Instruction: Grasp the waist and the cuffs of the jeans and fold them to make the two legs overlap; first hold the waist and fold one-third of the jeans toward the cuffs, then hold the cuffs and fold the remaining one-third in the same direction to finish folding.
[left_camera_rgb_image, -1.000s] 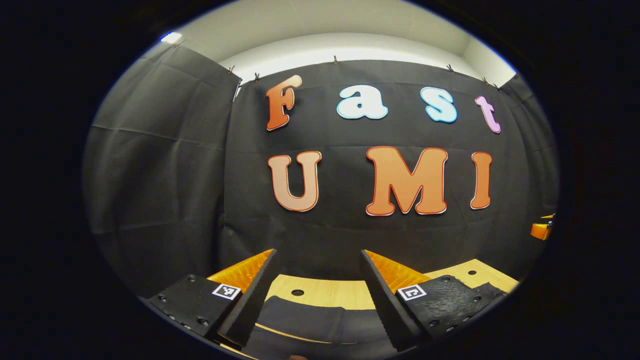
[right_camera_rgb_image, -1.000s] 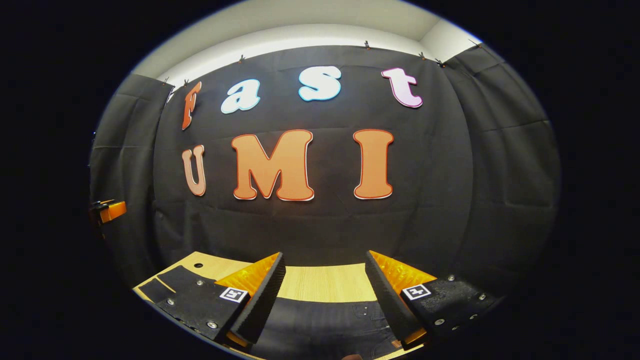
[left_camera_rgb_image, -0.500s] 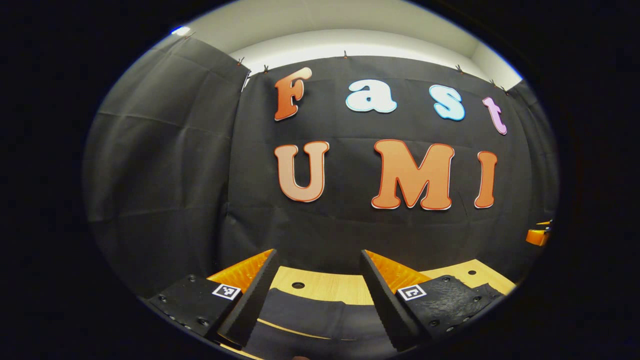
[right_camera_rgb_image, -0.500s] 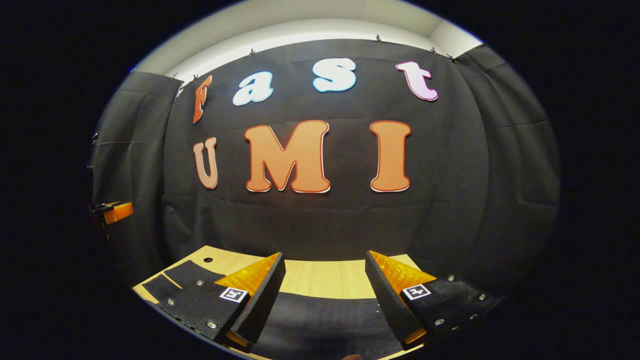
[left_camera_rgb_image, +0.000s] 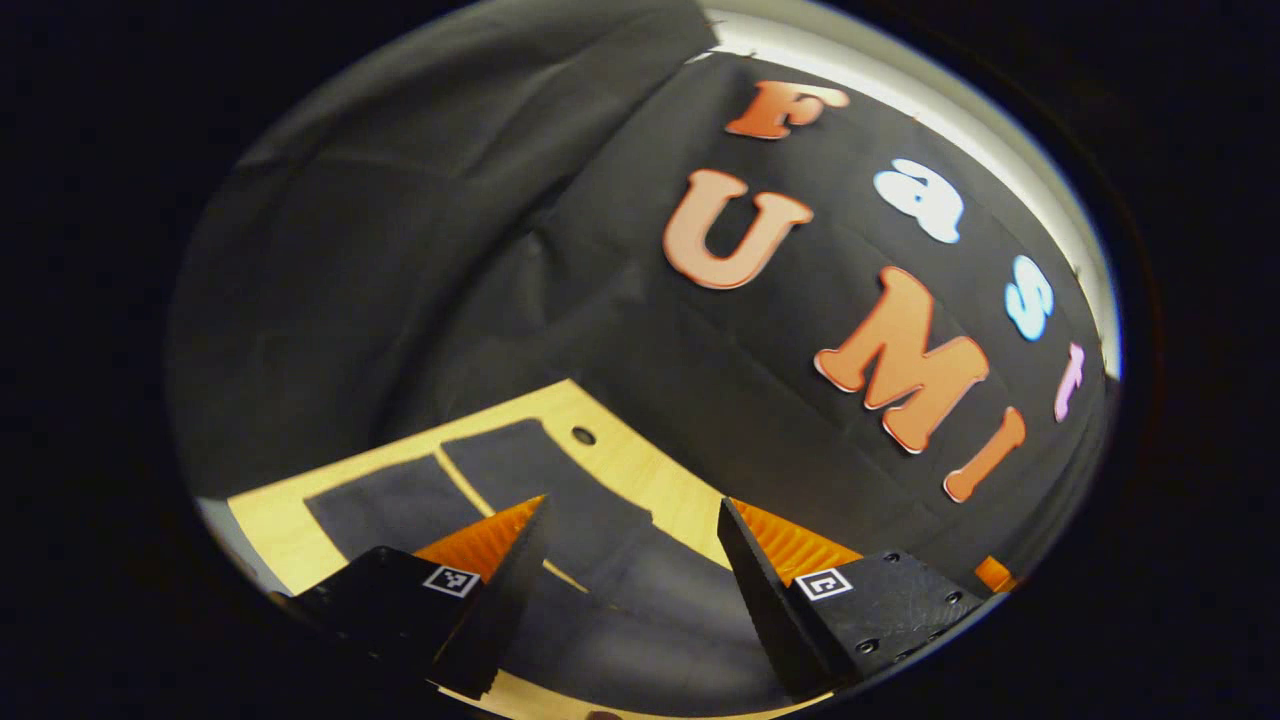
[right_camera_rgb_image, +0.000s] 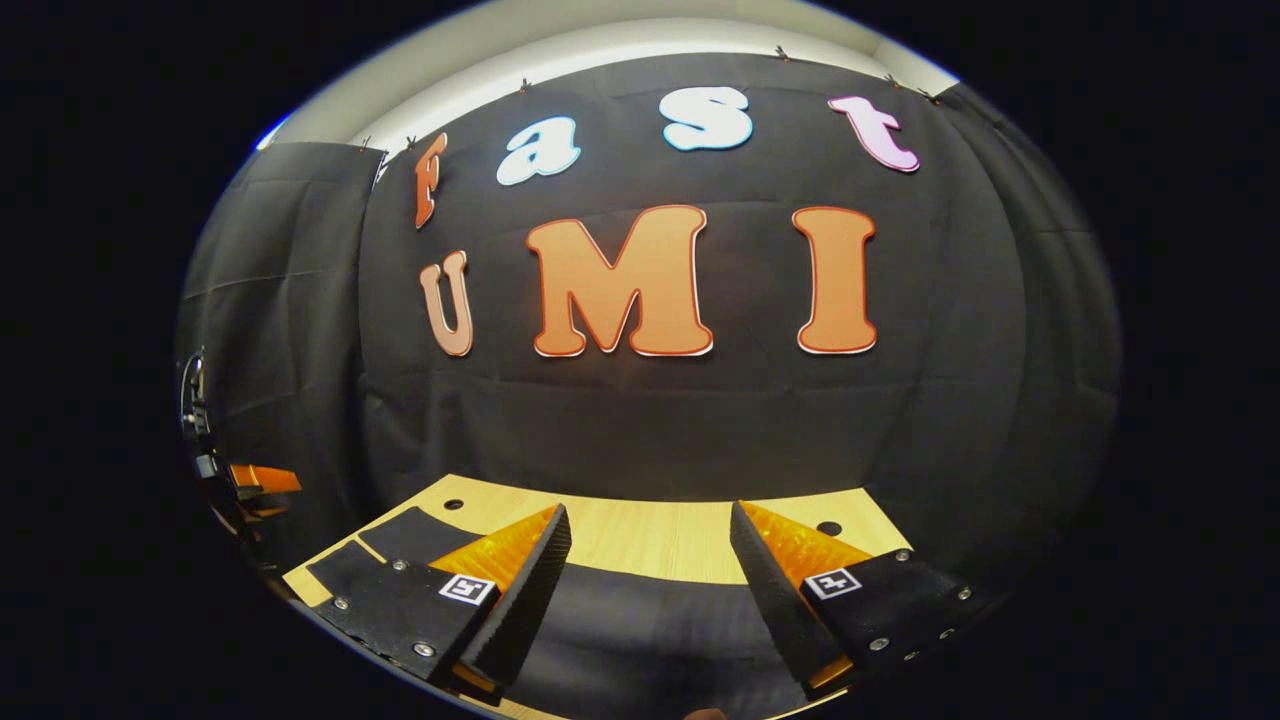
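Note:
Dark jeans (left_camera_rgb_image: 600, 560) lie flat on the wooden table (left_camera_rgb_image: 640, 470). In the left gripper view the two legs run away to the left, their cuffs (left_camera_rgb_image: 440, 480) side by side with a thin gap between. My left gripper (left_camera_rgb_image: 630, 595) hangs open above the legs, holding nothing. In the right gripper view the jeans (right_camera_rgb_image: 640, 625) spread wide below my right gripper (right_camera_rgb_image: 650, 590), which is open and holds nothing. The cuffs (right_camera_rgb_image: 400, 545) lie at the far left there. The left gripper (right_camera_rgb_image: 250, 480) shows at that view's left edge.
The table (right_camera_rgb_image: 660, 530) has small round holes (right_camera_rgb_image: 829, 527) near its back edge, and another hole (left_camera_rgb_image: 583, 436) lies beside the cuffs. The black cloth wall (right_camera_rgb_image: 650, 420) stands close behind the table. A table corner (left_camera_rgb_image: 240, 510) is near the cuffs.
The left gripper has swung and rolled to the left, bringing the legs and cuffs into its view. The right gripper has tipped down slightly. Both stay open.

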